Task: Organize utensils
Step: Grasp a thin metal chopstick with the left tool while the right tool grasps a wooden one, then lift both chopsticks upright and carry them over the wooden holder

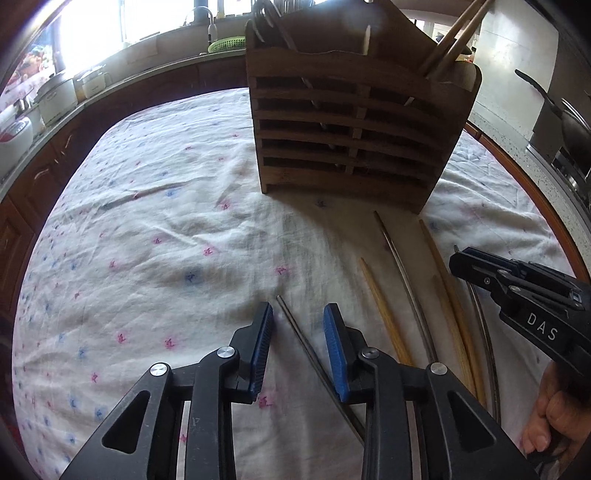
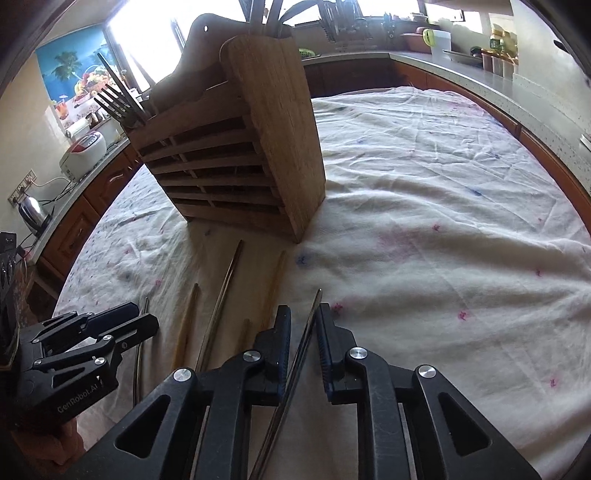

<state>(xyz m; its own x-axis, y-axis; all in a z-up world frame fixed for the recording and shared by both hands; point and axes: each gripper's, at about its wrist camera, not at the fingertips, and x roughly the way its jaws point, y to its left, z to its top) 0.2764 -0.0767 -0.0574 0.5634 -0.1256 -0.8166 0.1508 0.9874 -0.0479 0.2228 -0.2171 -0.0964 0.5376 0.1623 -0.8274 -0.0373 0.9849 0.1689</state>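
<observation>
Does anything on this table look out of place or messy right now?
Yes: several loose chopsticks lie scattered on the wrinkled tablecloth in front of the wooden utensil holder instead of standing inside it.

Blown-out daylight glare from the windows (image 1: 96, 26) behind (both views), strong fisheye bending, dark vignetted corners.

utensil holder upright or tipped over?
Upright. The wooden holder stands on its base on the tablecloth, with chopsticks and forks sticking up out of its top.
</observation>
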